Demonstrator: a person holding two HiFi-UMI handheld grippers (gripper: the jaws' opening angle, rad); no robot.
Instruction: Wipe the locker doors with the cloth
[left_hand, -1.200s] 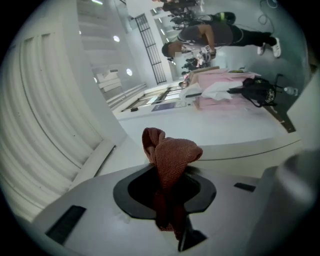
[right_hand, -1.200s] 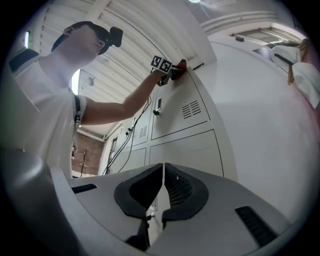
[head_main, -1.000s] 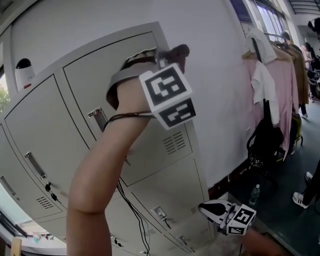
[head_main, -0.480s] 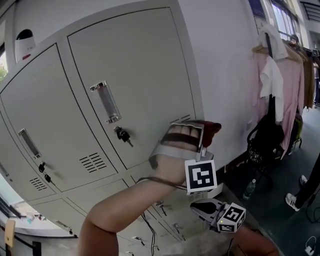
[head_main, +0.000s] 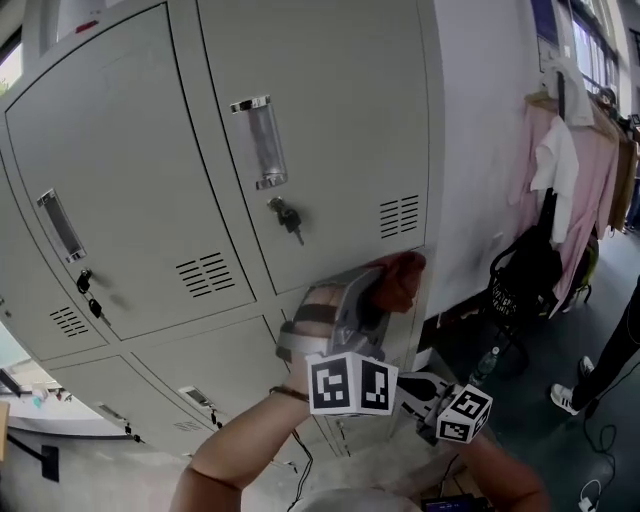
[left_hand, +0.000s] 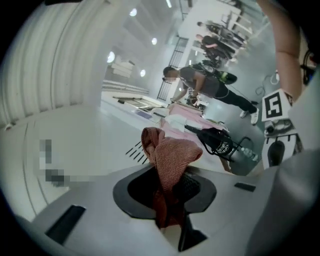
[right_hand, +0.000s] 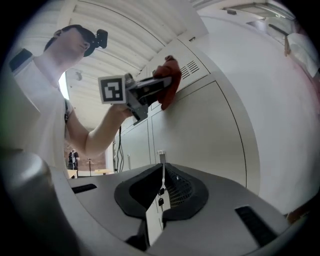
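Observation:
Grey metal lockers (head_main: 320, 120) fill the head view. My left gripper (head_main: 375, 295) is shut on a reddish-brown cloth (head_main: 402, 275) and holds it against the locker front just below the vented bottom edge of the upper right door. In the left gripper view the cloth (left_hand: 170, 155) stands bunched up between the jaws. The right gripper view shows the left gripper (right_hand: 150, 90) and the cloth (right_hand: 167, 87) from below. My right gripper (head_main: 420, 390) hangs low, apart from the lockers, its jaws together with nothing between them (right_hand: 162, 167).
The upper right door bears a chrome handle (head_main: 260, 140) and a key in its lock (head_main: 288, 215). A rack of pink and white clothes (head_main: 560, 150) stands to the right, with a black bag (head_main: 530, 280) and a bottle (head_main: 487, 362) below. People stand farther off (left_hand: 200, 82).
My left gripper has carried the cloth down the upper right door, from near its top to just below its bottom edge. The right gripper has stayed low.

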